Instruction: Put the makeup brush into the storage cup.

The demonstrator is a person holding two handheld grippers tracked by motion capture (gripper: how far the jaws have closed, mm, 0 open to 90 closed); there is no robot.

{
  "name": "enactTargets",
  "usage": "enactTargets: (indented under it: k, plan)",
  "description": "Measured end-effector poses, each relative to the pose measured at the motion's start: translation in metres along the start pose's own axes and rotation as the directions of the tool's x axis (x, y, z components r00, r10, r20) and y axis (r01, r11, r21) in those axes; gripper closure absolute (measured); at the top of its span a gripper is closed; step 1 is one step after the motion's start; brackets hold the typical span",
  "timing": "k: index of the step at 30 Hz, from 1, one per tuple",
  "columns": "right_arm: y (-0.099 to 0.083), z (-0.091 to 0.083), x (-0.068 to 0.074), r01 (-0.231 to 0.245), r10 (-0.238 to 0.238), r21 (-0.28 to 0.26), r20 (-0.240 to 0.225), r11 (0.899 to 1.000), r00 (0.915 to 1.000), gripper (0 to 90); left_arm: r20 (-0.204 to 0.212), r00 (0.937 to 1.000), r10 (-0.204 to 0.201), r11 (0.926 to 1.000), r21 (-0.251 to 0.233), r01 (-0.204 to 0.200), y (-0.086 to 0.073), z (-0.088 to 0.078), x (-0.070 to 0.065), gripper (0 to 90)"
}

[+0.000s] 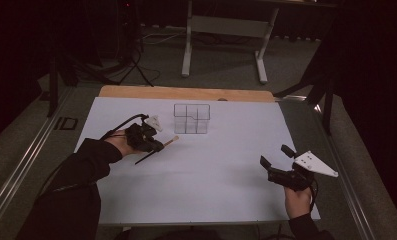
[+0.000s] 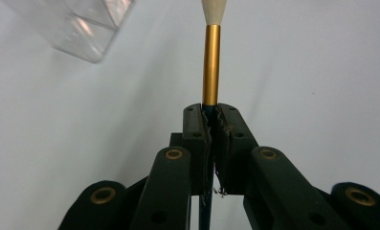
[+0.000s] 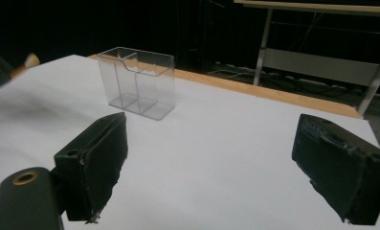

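Note:
My left gripper (image 1: 156,146) is shut on a brush (image 2: 211,67) with a dark handle, a gold ferrule and a pale tip. In the high view the brush (image 1: 169,141) points up and right toward a clear divided box (image 1: 191,118), its dark handle trailing down-left behind the jaws. The box corner (image 2: 82,28) sits upper left in the left gripper view. My right gripper (image 1: 276,156) rests low at the right of the table, open, nothing between its jaws. The box (image 3: 136,82) stands ahead of it, to the left.
A white sheet (image 1: 211,180) covers the table, with a wooden edge (image 1: 186,93) at the far side. A white-legged desk frame (image 1: 223,45) stands on the floor beyond. Dark stands and cables sit at the far left.

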State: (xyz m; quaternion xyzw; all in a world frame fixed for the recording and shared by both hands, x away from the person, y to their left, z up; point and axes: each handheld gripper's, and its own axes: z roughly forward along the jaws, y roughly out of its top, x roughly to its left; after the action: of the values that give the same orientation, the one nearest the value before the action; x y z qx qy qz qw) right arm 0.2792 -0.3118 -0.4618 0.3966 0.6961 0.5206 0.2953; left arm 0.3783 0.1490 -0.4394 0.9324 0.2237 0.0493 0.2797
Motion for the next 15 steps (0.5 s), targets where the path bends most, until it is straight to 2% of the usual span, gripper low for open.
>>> enactTargets:
  k: [2,3,4,5,6,7,9,10,11,12,13,15]
  plan:
    - [0.0,0.0,0.0,0.002,-0.002,0.001,-0.001,1.0,1.0,11.9,-0.013,0.9999,0.006,0.9999,-0.014,-0.006,-0.001,-0.003,0.0,84.1]
    - [0.0,0.0,0.0,0.001,-0.001,-0.001,-0.009,1.0,1.0,11.9,-0.009,0.9999,-0.014,0.9994,-0.032,0.014,-0.001,-0.008,0.0,84.1]
    - [0.0,0.001,0.0,0.006,-0.006,0.001,-0.008,1.0,1.0,11.9,-0.021,0.9998,-0.006,0.9993,-0.036,0.005,-0.001,-0.009,-0.001,84.4]
    - [0.0,0.001,0.0,0.006,-0.006,0.001,-0.012,1.0,0.9999,11.9,-0.011,0.9997,-0.023,0.9981,-0.057,0.023,-0.002,-0.013,-0.001,84.4]
    - [0.0,0.001,0.0,0.006,-0.006,0.001,-0.012,1.0,0.9999,11.9,-0.011,0.9997,-0.023,0.9981,-0.057,0.023,-0.002,-0.013,-0.001,84.4]
    - [0.0,0.001,0.0,0.006,-0.006,0.001,-0.011,1.0,0.9999,11.9,-0.034,0.9992,-0.019,0.9975,-0.069,0.017,-0.002,-0.016,-0.002,84.4]
    - [0.0,0.001,0.0,0.008,-0.008,0.003,-0.01,1.0,0.9999,11.9,-0.023,0.9993,-0.031,0.9962,-0.082,0.029,-0.003,-0.019,-0.002,84.5]
    - [0.0,0.001,0.0,0.007,-0.007,0.004,-0.009,1.0,0.9999,11.9,-0.041,0.9984,-0.038,0.9941,-0.103,0.034,-0.003,-0.021,-0.003,84.5]
    - [0.0,0.001,0.0,0.003,-0.003,0.003,-0.006,1.0,1.0,11.9,-0.033,0.9982,-0.049,0.9905,-0.13,0.045,-0.003,-0.023,-0.004,84.5]
    - [0.0,0.001,0.0,0.001,-0.001,0.003,-0.008,1.0,1.0,11.9,-0.033,0.9982,-0.049,0.9905,-0.13,0.045,-0.003,-0.023,-0.004,84.5]
    - [0.0,0.001,0.0,0.001,-0.001,0.003,-0.008,1.0,1.0,11.9,-0.03,0.9974,-0.066,0.9876,-0.145,0.061,-0.003,-0.024,-0.004,84.5]
    - [0.0,0.001,0.0,0.0,0.0,0.005,-0.007,1.0,1.0,11.9,-0.04,0.9969,-0.068,0.9847,-0.163,0.061,-0.002,-0.025,-0.006,84.5]
